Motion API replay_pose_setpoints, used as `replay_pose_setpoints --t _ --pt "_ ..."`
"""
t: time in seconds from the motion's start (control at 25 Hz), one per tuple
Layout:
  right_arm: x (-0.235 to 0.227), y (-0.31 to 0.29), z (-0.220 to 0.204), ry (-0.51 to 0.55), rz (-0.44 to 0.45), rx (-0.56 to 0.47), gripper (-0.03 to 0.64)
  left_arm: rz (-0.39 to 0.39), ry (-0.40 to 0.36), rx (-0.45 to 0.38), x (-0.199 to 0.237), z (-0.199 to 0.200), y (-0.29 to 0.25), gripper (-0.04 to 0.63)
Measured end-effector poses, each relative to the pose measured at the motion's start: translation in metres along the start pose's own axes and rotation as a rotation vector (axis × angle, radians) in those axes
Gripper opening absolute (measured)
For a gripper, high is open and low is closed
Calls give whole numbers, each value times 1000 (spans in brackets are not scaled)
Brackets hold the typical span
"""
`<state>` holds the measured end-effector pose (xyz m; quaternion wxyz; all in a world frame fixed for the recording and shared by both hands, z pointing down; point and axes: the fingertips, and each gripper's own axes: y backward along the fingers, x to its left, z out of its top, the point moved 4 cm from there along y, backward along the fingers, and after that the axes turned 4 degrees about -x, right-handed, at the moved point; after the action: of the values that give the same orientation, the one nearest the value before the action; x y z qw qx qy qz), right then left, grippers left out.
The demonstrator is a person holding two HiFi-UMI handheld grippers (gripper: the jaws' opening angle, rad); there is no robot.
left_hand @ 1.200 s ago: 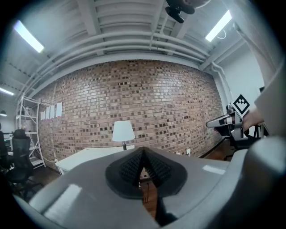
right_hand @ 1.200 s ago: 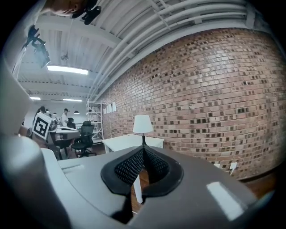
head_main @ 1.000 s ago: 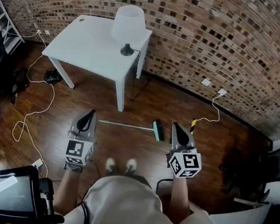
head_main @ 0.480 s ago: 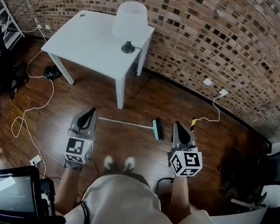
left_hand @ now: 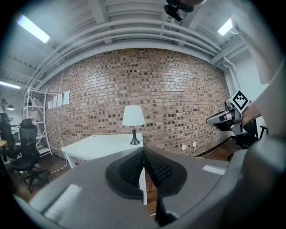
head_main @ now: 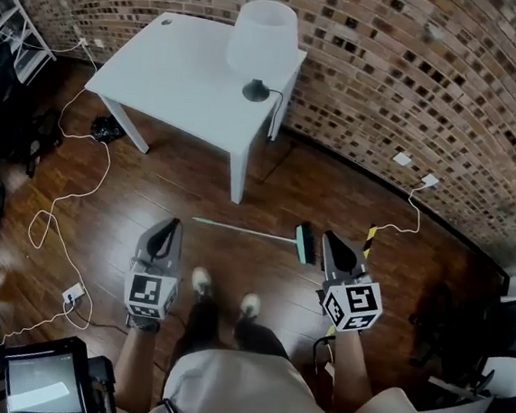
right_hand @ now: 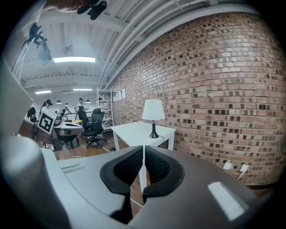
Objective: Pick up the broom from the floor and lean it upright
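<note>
The broom lies flat on the wooden floor in the head view, its thin pale handle (head_main: 242, 230) running left from the green head (head_main: 305, 244). My right gripper (head_main: 331, 238) hovers just right of the broom head. Its jaws are opening to a narrow slit with nothing between them (right_hand: 143, 150). My left gripper (head_main: 174, 224) hangs near the handle's left end, above the floor, shut and empty (left_hand: 143, 152). The broom does not show in either gripper view.
A white table (head_main: 180, 75) with a white lamp (head_main: 263, 38) stands against the brick wall beyond the broom. A white cable (head_main: 68, 196) loops over the floor at left. A monitor (head_main: 41, 384) sits at bottom left. Office chairs (head_main: 492, 323) stand at right.
Both grippers have sunk lower and come closer to the broom. The person has stepped forward, and the broom head now lies right beside the right gripper.
</note>
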<state>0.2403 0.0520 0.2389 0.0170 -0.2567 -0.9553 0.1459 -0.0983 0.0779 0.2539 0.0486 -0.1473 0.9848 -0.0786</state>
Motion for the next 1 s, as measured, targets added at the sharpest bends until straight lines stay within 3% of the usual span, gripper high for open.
replay_pose_setpoints --t 0.6,0.8,1.0 --pt "80 -180 -80 2 253 152 75 41 20 127 119 -104 -37 0" --pt "84 -238 -113 -15 292 185 83 74 39 154 147 -152 -59 0" --pt "101 -289 -176 -3 311 251 83 95 59 216 164 -220 -78 0"
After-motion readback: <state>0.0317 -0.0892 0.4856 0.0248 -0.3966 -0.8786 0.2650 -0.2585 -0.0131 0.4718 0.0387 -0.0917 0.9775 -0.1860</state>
